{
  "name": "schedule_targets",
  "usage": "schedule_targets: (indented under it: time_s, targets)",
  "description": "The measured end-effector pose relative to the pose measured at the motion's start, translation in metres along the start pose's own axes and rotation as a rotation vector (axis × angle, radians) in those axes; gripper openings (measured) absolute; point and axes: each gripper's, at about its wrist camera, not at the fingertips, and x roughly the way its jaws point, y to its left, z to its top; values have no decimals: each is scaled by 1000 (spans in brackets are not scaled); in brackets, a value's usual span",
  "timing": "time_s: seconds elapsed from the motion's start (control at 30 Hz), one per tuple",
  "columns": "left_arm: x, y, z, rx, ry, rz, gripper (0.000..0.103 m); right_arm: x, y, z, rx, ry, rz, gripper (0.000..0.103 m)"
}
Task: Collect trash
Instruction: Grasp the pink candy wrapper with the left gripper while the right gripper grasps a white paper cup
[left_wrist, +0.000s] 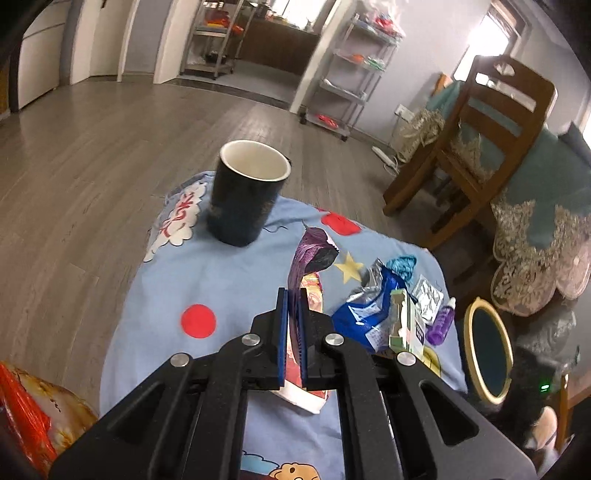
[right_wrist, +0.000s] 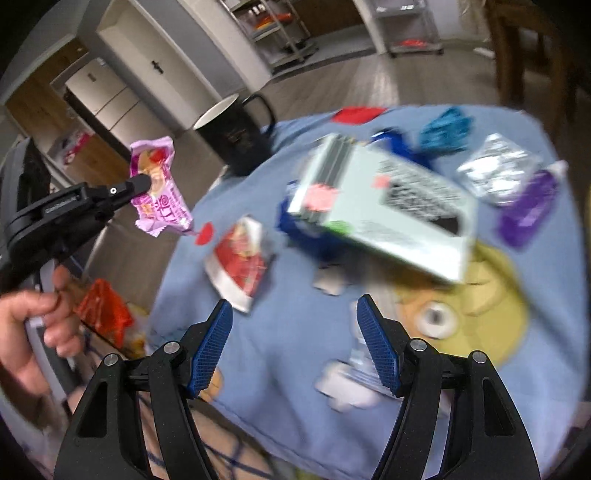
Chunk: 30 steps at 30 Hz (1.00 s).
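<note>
My left gripper (left_wrist: 293, 292) is shut on a pink-purple snack wrapper (left_wrist: 312, 245), held edge-on between its blue pads above the table. The right wrist view shows that left gripper (right_wrist: 142, 181) and the wrapper (right_wrist: 159, 192) lifted off to the left of the table. Open over the blue cloth, my right gripper (right_wrist: 295, 325) has nothing between its fingers. On the cloth lie a red-and-white wrapper (right_wrist: 240, 262), a blue foil bag (left_wrist: 364, 317), a pale green box (right_wrist: 384, 206), a silver sachet (right_wrist: 495, 170) and a teal crumpled scrap (right_wrist: 447, 129).
A dark mug (left_wrist: 247, 199) stands at the far side of the table with the blue cartoon cloth (left_wrist: 221, 280). Near the right edge lie a small purple bottle (left_wrist: 441, 325) and a gold-rimmed mirror (left_wrist: 487, 354). An orange bag (right_wrist: 103, 314) sits low on the left. A wooden chair (left_wrist: 476, 147) stands beyond.
</note>
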Motion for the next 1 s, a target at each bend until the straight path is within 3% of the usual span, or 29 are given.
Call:
schedule_targets:
  time_s: [0.3, 0.4, 0.43, 0.5, 0.53, 0.73, 1.0]
  targets:
    - [4, 25, -2, -74, -20, 6, 4, 78, 29, 15, 70, 86, 33, 71]
    - [8, 31, -2, -94, -20, 19, 4, 91, 39, 17, 49, 100, 28, 57]
    - [9, 33, -2, -99, -22, 25, 4, 92, 42, 18, 38, 100, 26, 43]
    - [9, 36, -1, -103, -30, 41, 4, 96, 47, 17, 18, 115, 32, 27]
    - [8, 37, 0, -104, -37, 49, 4, 94, 49, 16, 7, 112, 36, 21]
    - [3, 38, 3, -109, -68, 81, 4, 69, 54, 12, -41, 83, 44, 10]
    - [-2, 32, 3, -101, -92, 70, 4, 8, 57, 3, -173, 18, 4, 9]
